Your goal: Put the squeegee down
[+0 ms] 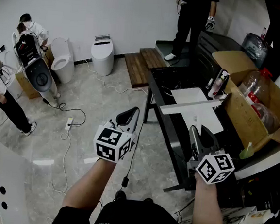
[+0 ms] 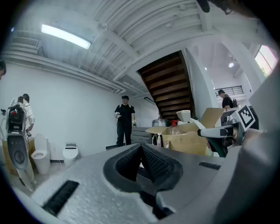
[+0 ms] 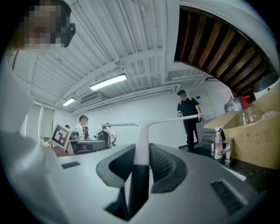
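A white squeegee [image 1: 193, 107] with a long crosswise blade hangs level above the black table [image 1: 162, 89]. Its handle [image 3: 141, 146] runs back between the pads of my right gripper [image 1: 197, 136], which is shut on it. In the right gripper view the blade [image 3: 153, 123] spans the picture ahead of the right gripper [image 3: 142, 165]. My left gripper [image 1: 129, 117] hovers over the floor, left of the table, and its jaws meet with nothing between them. The left gripper view shows that gripper [image 2: 141, 152] with its pads touching, and the squeegee [image 2: 213, 131] at the right.
An open cardboard box [image 1: 247, 111] with a plastic bottle inside stands on the table's right. Small bottles [image 1: 219, 84] and a white sheet [image 1: 192, 96] lie beside it. A person [image 1: 192, 16] stands at the table's far end. Toilets [image 1: 102, 52] and cables [image 1: 70, 122] occupy the floor at left.
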{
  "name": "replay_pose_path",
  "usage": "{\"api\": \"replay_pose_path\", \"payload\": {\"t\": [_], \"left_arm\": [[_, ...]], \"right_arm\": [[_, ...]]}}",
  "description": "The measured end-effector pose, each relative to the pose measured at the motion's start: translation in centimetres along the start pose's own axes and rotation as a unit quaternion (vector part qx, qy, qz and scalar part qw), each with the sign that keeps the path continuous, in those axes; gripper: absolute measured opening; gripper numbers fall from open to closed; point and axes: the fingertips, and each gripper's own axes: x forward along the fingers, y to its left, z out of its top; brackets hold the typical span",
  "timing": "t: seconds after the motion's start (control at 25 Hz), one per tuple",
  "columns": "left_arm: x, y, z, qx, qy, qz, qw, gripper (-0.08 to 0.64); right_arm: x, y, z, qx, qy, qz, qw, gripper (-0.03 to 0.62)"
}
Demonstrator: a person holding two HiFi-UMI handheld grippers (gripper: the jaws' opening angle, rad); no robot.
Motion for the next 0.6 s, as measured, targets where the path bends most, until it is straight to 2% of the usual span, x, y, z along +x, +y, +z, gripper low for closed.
{"api": "replay_pose_path", "payload": {"t": [0.12, 0.6], "left_arm": [[-0.3, -0.3, -0.8, -0.010, 0.007, 0.003, 0.9999, 0.009], [-0.8, -2.2, -1.5, -0.004, 0.015, 0.016, 0.9998, 0.009]], "right_arm": [[-0.4, -0.4, 0.1, 0.001, -0.001, -0.003, 1.000, 0.091], [-3.5, -2.6, 0.3, -0.027, 0.003, -0.015, 1.000, 0.091]]}}
